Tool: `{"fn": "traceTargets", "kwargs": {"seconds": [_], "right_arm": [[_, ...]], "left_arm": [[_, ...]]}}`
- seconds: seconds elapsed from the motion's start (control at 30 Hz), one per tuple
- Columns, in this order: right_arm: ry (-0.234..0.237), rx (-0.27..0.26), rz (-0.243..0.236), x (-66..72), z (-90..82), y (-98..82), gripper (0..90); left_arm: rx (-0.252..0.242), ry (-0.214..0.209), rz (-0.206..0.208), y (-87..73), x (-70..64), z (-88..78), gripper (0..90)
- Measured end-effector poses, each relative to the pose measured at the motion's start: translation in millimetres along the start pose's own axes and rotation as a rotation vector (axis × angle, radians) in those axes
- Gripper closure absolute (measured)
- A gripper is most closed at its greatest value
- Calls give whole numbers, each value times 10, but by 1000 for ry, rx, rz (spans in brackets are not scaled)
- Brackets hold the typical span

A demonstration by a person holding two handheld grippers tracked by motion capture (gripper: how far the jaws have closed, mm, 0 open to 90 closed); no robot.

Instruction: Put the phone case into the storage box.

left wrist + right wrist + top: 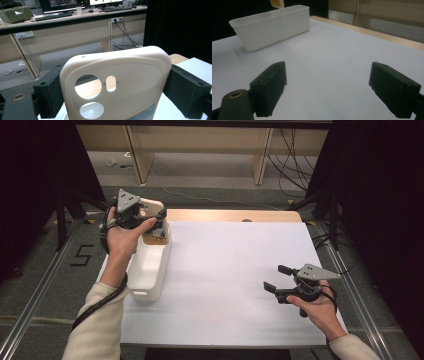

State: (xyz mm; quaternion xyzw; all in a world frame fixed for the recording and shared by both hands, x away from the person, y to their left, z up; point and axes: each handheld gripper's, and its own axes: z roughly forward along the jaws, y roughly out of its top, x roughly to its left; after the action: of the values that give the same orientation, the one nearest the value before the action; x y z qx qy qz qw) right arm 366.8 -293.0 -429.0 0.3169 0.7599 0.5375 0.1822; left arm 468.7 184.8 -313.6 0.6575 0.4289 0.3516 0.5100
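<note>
White table (235, 285); phone case (117, 82) bottom cut off.

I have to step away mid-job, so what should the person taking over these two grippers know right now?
Left gripper: shut on the cream phone case, held above the far end of the white bin at the table's left edge.
Right gripper: jaws open, nothing between them, hovering over the white sheet near the right.
Done: case picked up and brought to the bin.
Left: probably lowering the case into the bin and letting go.

Matt cream plastic phone case (117, 82), glossy white plastic bin (272, 25)
</note>
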Motion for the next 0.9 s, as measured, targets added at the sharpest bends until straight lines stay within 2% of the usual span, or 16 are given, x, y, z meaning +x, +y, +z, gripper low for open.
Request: {"fn": "traceTargets", "kwargs": {"seconds": [0.9], "right_arm": [[2, 1, -2, 0, 4, -3, 155]], "left_arm": [[15, 14, 8, -86, 82, 55, 118]]}}
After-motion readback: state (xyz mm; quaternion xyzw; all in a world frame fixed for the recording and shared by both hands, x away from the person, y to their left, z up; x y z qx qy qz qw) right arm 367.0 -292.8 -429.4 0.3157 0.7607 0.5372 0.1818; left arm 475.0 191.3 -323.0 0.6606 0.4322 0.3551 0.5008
